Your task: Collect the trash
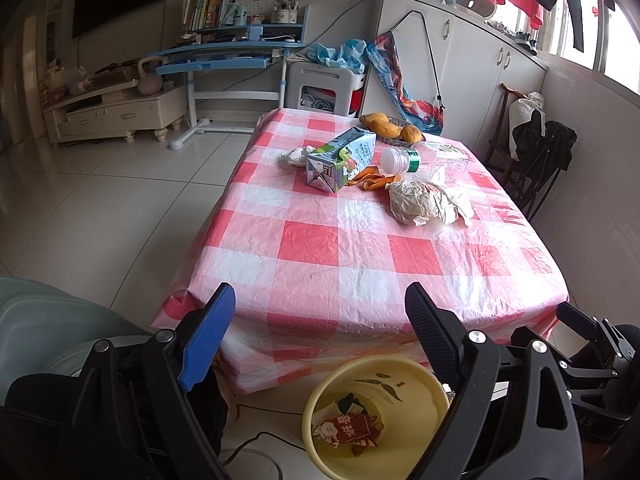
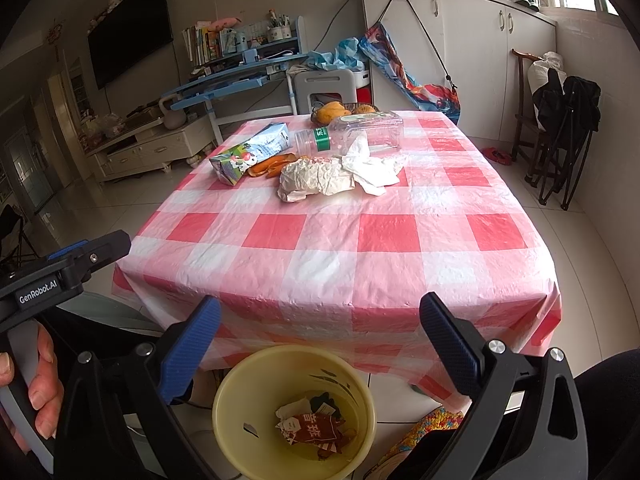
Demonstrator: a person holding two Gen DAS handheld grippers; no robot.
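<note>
A yellow bin stands on the floor before the table and holds a red wrapper. On the checked tablecloth lie a milk carton, orange peel, a clear plastic bottle, crumpled paper and a white tissue. My left gripper and right gripper are both open and empty, held above the bin, short of the table's near edge.
A basket of mangoes sits at the table's far end. A small tissue wad lies left of the carton. A blue desk, a white cabinet and dark folding chairs surround the table.
</note>
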